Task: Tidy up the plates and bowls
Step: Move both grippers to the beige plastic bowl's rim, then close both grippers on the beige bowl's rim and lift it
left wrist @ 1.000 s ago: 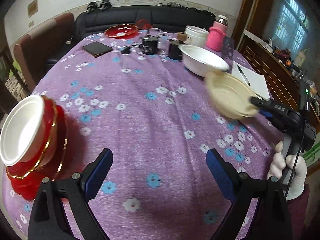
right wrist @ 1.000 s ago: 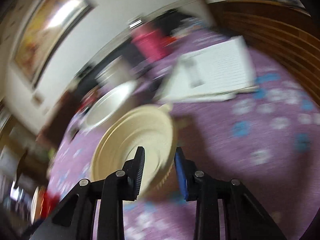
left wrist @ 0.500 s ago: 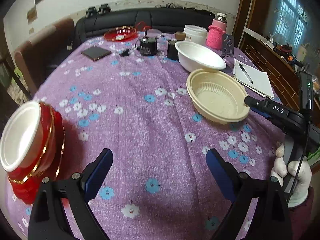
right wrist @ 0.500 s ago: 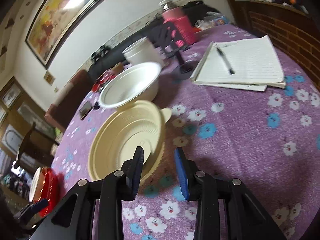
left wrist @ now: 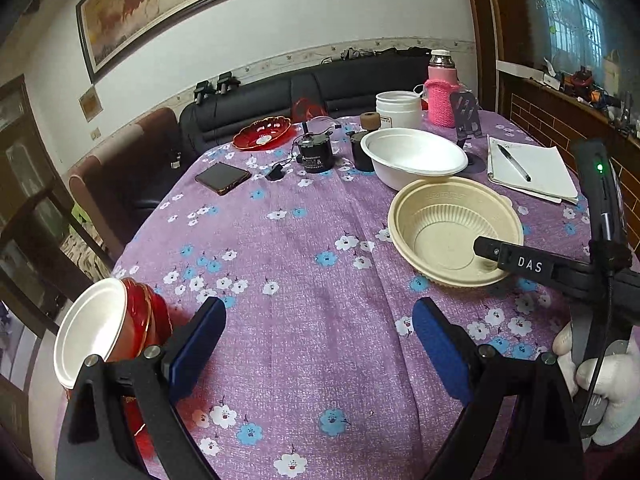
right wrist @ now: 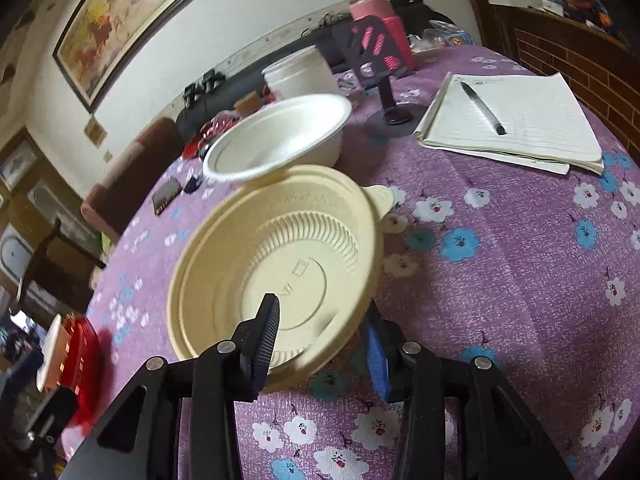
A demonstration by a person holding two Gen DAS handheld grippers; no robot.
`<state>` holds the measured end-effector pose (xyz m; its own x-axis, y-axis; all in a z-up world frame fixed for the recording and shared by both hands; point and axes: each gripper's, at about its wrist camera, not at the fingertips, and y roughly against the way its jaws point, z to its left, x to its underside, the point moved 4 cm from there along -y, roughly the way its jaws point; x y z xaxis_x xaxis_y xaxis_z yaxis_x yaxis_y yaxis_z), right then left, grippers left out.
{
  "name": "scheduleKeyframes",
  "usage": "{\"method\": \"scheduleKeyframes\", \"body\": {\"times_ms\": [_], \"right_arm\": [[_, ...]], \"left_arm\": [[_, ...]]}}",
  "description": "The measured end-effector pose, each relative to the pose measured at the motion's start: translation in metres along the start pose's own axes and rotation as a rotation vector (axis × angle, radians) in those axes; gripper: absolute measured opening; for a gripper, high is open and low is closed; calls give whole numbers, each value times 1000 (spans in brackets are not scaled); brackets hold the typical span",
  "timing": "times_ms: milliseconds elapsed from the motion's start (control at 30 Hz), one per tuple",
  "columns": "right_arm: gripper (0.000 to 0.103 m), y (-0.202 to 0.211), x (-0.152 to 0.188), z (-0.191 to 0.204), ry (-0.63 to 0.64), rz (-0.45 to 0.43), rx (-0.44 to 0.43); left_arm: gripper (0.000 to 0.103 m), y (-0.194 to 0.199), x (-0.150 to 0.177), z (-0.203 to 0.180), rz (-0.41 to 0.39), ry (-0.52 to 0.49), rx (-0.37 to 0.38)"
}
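Observation:
A beige ribbed bowl [left wrist: 456,228] rests on the purple flowered tablecloth, right of centre; it also shows in the right wrist view [right wrist: 276,264]. My right gripper [right wrist: 320,336] straddles its near rim, one finger inside and one outside, with the jaws now apart from the rim. A white bowl [left wrist: 414,160] [right wrist: 280,140] stands just behind it. My left gripper [left wrist: 316,344] is open and empty above the near cloth. A stack of red bowls with a white one on top [left wrist: 108,332] lies tilted at the left edge.
A red plate [left wrist: 262,133], a phone [left wrist: 222,176], a black jar [left wrist: 316,154], a white tub [left wrist: 398,108], a pink flask [left wrist: 442,92] and a phone stand [left wrist: 466,120] crowd the far side. A notebook with pen [left wrist: 528,168] lies right.
The right gripper carried the beige bowl down onto the cloth in front of the white bowl and its jaws have widened. The left gripper stayed open and tilted its view upward.

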<state>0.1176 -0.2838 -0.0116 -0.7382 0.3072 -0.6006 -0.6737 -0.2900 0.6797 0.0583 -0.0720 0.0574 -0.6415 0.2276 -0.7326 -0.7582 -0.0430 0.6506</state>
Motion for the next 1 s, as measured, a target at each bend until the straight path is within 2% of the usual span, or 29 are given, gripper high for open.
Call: {"method": "scheduleKeyframes", "body": {"times_ms": [33, 100, 167, 433, 667, 833, 1000], "right_arm": [[32, 1, 0, -1, -5, 6, -8], [24, 1, 2, -2, -12, 22, -31], [20, 2, 4, 1, -8, 36, -52], [21, -2, 15, 28, 98, 91, -101], [22, -1, 15, 32, 113, 74, -77], [26, 1, 15, 31, 109, 64, -63], [27, -4, 15, 31, 102, 77, -63]], "left_arm": [[94, 0, 0, 0, 1, 1, -1], [94, -2, 0, 0, 7, 0, -3], [94, -3, 1, 0, 13, 0, -6], [94, -10, 3, 2, 41, 17, 14], [94, -35, 2, 13, 143, 136, 113], [94, -57, -9, 21, 159, 215, 151], [93, -84, -15, 16, 218, 302, 244]]}}
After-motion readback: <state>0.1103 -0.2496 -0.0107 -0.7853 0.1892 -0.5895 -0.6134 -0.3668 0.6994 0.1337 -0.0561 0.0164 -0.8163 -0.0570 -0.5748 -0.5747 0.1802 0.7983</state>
